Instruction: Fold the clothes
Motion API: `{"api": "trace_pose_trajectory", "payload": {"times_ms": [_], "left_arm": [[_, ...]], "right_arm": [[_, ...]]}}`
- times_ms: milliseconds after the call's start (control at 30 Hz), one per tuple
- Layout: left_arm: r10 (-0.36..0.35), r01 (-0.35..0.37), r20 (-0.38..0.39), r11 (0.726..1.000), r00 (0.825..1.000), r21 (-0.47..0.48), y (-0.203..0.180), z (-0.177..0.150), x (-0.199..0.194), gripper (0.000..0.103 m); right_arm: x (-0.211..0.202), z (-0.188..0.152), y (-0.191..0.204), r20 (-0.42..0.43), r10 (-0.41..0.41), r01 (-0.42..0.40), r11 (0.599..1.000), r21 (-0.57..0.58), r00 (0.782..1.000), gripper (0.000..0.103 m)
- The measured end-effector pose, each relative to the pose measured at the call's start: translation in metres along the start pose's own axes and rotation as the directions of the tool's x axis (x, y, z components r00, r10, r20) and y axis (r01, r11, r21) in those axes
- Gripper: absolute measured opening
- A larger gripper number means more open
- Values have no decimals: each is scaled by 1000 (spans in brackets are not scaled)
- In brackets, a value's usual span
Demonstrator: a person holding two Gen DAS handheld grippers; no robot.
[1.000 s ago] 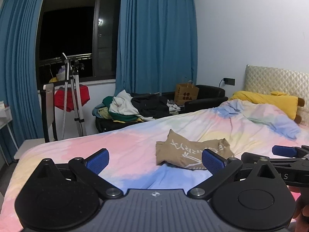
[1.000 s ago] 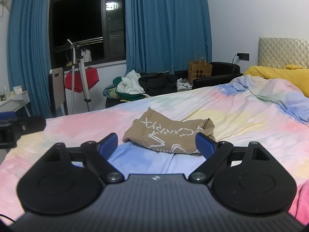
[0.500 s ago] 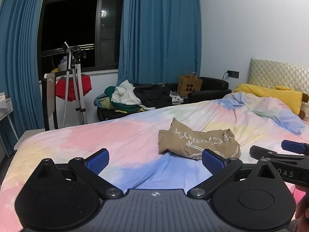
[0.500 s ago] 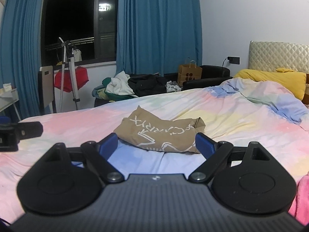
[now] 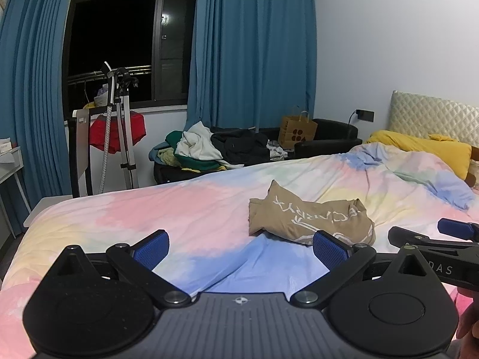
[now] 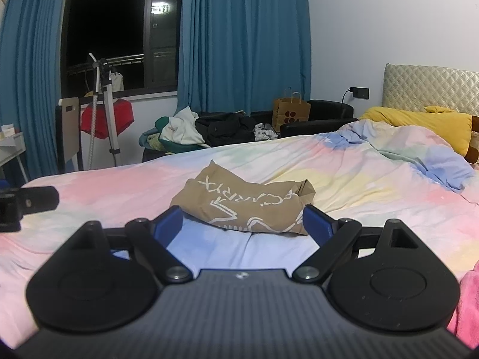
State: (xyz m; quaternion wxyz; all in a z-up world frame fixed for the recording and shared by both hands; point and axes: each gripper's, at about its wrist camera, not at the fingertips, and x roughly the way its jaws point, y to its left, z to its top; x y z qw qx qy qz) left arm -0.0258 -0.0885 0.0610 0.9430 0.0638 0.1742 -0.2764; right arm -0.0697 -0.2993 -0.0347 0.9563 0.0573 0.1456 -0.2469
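A bed (image 5: pixel 194 209) covered by a pastel tie-dye duvet is seen filling most of both views, with blue curtains (image 5: pixel 251 48) hung beside a dark window behind it. A heap of unfolded clothes (image 5: pixel 215 149) is piled on a black sofa past the far edge of the bed. A tan garment (image 6: pixel 245 206) with white lettering is laid crumpled near the middle of the duvet, ahead of both tools. The left gripper (image 5: pixel 241 246) is held above the duvet with its blue-padded jaws spread wide and nothing between them. The right gripper (image 6: pixel 242 224) is likewise held released and empty, just short of the garment.
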Motion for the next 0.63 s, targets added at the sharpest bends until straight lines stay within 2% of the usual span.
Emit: {"api": "trace_pose_trajectory", "payload": {"times_ms": [633], "left_arm": [[13, -13, 3, 1000, 1000, -5, 0, -1, -1, 103]], "right_arm": [[5, -2, -2, -34, 10, -10, 1000, 12, 999, 89]]}}
